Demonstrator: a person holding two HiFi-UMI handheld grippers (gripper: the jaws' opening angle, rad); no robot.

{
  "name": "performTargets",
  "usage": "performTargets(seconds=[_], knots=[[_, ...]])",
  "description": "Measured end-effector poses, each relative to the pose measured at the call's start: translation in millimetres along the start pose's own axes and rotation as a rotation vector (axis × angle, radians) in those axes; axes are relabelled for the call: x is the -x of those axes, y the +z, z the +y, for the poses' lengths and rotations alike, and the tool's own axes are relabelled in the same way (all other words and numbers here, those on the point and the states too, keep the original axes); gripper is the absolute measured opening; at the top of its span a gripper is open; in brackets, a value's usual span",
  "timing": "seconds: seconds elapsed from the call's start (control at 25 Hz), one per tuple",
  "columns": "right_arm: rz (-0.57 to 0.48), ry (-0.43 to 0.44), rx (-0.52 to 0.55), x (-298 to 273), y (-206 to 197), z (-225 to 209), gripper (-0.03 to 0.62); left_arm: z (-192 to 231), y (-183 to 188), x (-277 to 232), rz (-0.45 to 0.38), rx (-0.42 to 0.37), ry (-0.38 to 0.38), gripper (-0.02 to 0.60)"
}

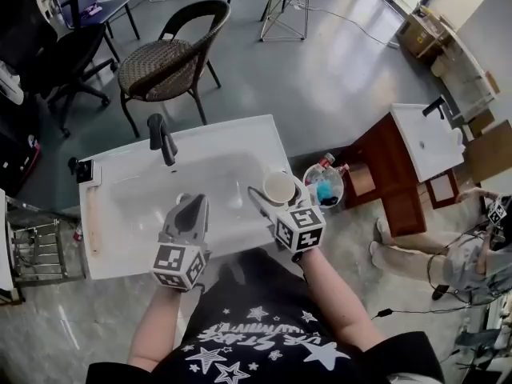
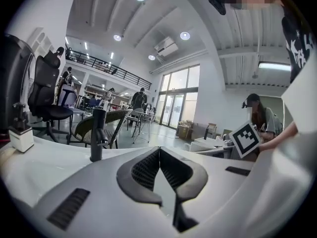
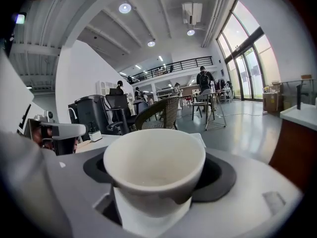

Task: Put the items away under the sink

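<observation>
My right gripper (image 1: 274, 200) is shut on a white cup (image 1: 279, 186), held upright over the right edge of the white sink top (image 1: 128, 246). In the right gripper view the cup (image 3: 153, 165) fills the space between the jaws of the right gripper (image 3: 158, 182), and its inside looks empty. My left gripper (image 1: 190, 205) hovers over the basin (image 1: 160, 194), shut with nothing in it. In the left gripper view the dark pads (image 2: 143, 170) of the left gripper (image 2: 159, 152) meet. The space under the sink is hidden.
A black faucet (image 1: 162, 139) stands at the back of the basin, also seen as the faucet (image 2: 97, 135) ahead. A pail (image 1: 324, 187) with bottles sits on the floor right of the sink. A wooden vanity (image 1: 400, 166) stands further right, a wicker chair (image 1: 172, 58) behind.
</observation>
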State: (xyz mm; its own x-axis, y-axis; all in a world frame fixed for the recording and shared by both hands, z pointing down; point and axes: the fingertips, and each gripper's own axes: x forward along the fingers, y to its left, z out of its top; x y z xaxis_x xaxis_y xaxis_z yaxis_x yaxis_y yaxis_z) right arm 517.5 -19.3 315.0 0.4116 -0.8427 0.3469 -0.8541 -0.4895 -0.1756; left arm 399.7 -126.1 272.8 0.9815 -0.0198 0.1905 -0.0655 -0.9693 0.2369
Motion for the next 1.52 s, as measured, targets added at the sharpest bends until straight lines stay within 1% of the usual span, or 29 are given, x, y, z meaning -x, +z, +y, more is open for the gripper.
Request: performTargets(seconds=[0.12,0.24,0.36,0.48,0.64,0.8,1.0,1.16,1.36,1.52], knots=[[0.009,-0.031,-0.008,22.7,-11.2,3.7,0.414,-1.9,-11.7,11.1,0.019,0.007,-0.006,0.009],[0.004,-0.038,-0.014,37.7,-13.3,4.8,0.414,-5.2,-15.3,19.3,0.022,0.003,0.000,0.009],[-0.009,-0.023,-0.014,49.1,-13.3,9.5,0.414,-12.5,-16.5,29.1,0.019,-0.007,0.010,0.009],[-0.008,0.016,0.001,56.7,-17.7,14.7,0.414,-23.4,-18.4,39.0,0.013,-0.003,0.038,0.009],[-0.005,0.099,0.006,66.0,-23.0,21.3,0.414,-41.8,-23.3,52.6,-0.001,0.012,0.109,0.009],[0.020,0.220,0.017,89.4,-35.5,32.7,0.414,-67.4,-29.8,76.8,-0.031,0.046,0.203,0.009],[0.040,0.356,0.024,126.5,-55.1,43.1,0.414,-99.8,-52.3,116.7,-0.048,0.071,0.352,0.009],[0.070,0.477,0.056,157.0,-75.1,57.6,0.414,-130.0,-68.8,157.2,-0.066,0.067,0.470,0.009],[0.123,0.621,0.092,183.9,-107.4,92.1,0.414,-156.1,-89.1,211.1,-0.084,0.090,0.609,0.009],[0.159,0.709,0.117,203.7,-128.6,126.8,0.414,-165.3,-98.4,248.7,-0.089,0.100,0.684,0.009]])
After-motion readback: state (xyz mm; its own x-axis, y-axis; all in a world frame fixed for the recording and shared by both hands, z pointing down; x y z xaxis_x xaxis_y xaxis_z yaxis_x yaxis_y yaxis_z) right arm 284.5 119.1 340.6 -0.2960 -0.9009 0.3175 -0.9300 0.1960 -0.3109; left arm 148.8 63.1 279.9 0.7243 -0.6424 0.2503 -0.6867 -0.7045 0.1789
